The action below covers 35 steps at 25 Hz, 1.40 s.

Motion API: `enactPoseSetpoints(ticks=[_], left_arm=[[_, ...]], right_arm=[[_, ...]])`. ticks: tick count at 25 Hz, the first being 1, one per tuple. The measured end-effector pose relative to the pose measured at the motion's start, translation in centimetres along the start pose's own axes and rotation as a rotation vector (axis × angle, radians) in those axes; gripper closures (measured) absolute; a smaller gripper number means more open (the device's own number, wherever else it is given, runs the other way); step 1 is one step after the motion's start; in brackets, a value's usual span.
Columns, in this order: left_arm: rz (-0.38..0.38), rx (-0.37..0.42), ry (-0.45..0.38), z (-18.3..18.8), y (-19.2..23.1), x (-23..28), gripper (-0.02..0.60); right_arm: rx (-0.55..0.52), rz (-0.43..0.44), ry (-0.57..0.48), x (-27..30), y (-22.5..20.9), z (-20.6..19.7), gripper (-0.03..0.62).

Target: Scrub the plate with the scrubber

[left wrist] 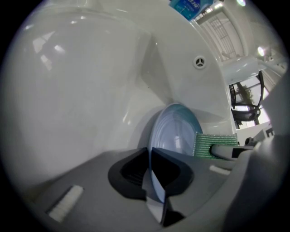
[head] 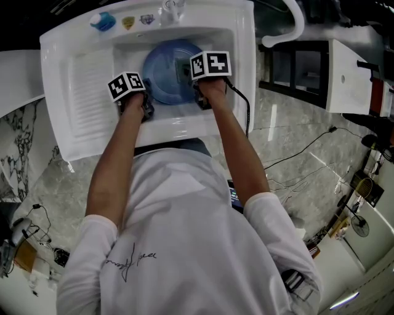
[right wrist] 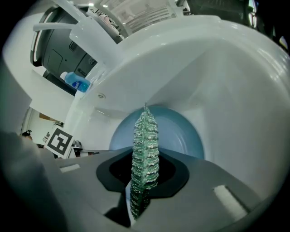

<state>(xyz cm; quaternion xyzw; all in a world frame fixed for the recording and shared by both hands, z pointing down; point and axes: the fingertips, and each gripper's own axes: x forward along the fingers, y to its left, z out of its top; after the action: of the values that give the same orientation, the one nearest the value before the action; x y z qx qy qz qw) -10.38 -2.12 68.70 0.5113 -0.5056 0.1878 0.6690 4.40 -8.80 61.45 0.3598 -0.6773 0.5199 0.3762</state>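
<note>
A pale blue plate (head: 165, 71) stands tilted in the white sink basin (head: 184, 123). My left gripper (head: 138, 101) is shut on the plate's near rim; in the left gripper view the plate (left wrist: 174, 133) runs edge-on between the jaws (left wrist: 152, 174). My right gripper (head: 198, 92) is shut on a green scrubber (right wrist: 145, 149), which stands upright between its jaws with the plate (right wrist: 181, 133) right behind it. From the left gripper view the scrubber (left wrist: 213, 144) lies flat against the plate's right side.
A blue bottle (head: 103, 21) and small items sit on the sink's back ledge beside the tap (head: 171, 7). A ribbed drainboard (head: 92, 95) lies left of the basin. Cables (head: 308, 154) trail across the marble floor at right.
</note>
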Motion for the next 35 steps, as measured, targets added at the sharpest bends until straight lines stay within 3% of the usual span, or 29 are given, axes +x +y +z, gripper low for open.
enactPoseSetpoints(ticks=[4, 16, 35], left_arm=[[0.001, -0.001, 0.001, 0.0, 0.0, 0.0, 0.508], [-0.001, 0.002, 0.004, -0.1, -0.1, -0.1, 0.509], [0.002, 0.009, 0.007, -0.2, 0.0, -0.1, 0.509]], right_arm=[[0.068, 0.093, 0.025, 1.7, 2.5, -1.4, 0.533], [0.085, 0.188, 0.086, 4.5, 6.1, -3.9, 0.533], [-0.017, 0.090, 0.136, 5.7, 4.8, -5.1, 0.533]])
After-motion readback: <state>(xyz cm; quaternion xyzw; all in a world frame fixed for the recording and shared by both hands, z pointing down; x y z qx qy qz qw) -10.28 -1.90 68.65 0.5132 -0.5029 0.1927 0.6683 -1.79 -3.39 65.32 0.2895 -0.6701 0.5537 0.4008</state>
